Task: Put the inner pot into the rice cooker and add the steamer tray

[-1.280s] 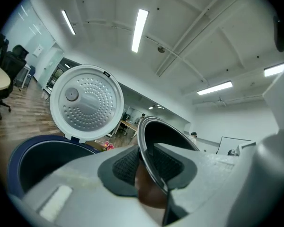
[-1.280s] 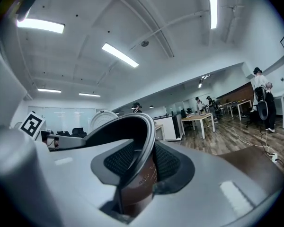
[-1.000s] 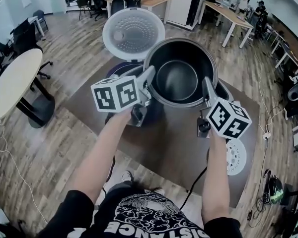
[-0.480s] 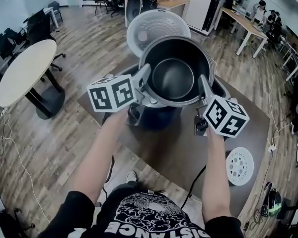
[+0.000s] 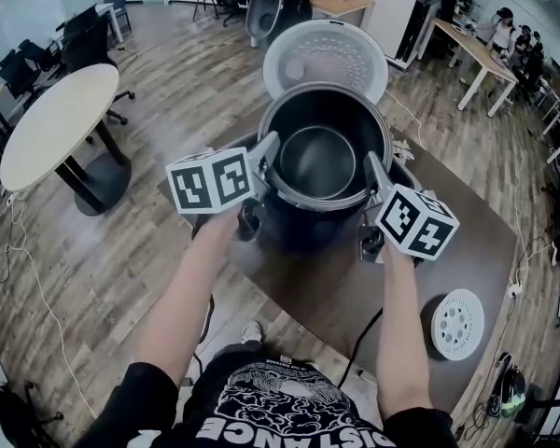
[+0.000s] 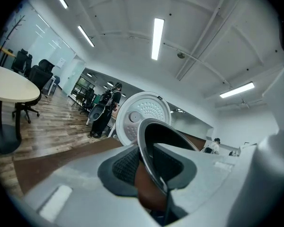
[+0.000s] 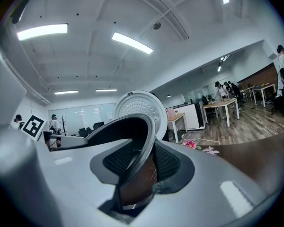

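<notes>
The dark inner pot (image 5: 319, 161) hangs tilted just above the dark rice cooker body (image 5: 299, 224), whose white perforated lid (image 5: 325, 59) stands open behind it. My left gripper (image 5: 269, 154) is shut on the pot's left rim and my right gripper (image 5: 373, 172) on its right rim. In the left gripper view the thin metal rim (image 6: 149, 143) runs between the ribbed pads (image 6: 125, 167). The right gripper view shows the rim (image 7: 142, 126) clamped the same way. The white steamer tray (image 5: 457, 323) lies flat at the table's near right.
The cooker stands on a brown table (image 5: 327, 292) with its cord running off the near edge. A round white table (image 5: 56, 124) is to the left. Small pink flowers (image 7: 196, 144) lie on the table beyond the cooker. Desks, chairs and people fill the far room.
Both grippers have carried the pot forward and a little down, so it now sits over the cooker body right in front of the open lid. Both grips are unchanged.
</notes>
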Demonstrator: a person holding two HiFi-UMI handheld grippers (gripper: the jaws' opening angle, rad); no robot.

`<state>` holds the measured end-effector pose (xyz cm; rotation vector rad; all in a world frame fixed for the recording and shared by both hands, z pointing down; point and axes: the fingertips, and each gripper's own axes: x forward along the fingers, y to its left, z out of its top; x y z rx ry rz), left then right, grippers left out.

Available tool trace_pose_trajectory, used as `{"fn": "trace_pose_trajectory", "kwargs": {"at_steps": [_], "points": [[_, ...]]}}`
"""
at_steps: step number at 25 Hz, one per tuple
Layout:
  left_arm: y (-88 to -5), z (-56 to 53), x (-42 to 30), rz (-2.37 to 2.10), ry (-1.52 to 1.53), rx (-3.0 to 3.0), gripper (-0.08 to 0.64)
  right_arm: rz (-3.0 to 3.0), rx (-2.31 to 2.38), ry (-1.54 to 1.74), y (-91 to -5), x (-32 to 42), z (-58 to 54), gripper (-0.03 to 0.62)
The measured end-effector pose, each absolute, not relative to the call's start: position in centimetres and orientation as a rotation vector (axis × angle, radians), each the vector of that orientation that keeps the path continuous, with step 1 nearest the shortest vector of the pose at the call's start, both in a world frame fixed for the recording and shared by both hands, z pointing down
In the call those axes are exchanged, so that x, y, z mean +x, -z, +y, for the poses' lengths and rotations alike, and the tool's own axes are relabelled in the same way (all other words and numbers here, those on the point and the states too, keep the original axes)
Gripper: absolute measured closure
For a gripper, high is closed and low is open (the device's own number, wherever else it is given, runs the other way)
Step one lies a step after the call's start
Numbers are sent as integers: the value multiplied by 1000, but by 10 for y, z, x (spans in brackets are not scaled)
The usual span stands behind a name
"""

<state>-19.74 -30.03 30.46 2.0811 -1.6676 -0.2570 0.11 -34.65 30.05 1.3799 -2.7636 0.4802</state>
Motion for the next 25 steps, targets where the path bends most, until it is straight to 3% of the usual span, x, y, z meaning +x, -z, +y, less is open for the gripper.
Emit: {"fn": "trace_pose_trajectory", "kwargs": {"at_steps": [25], "points": [[-379,-328,-207,-1652,12,2040,454,-2562,1381,-627,-384,-9,-366,443]]}}
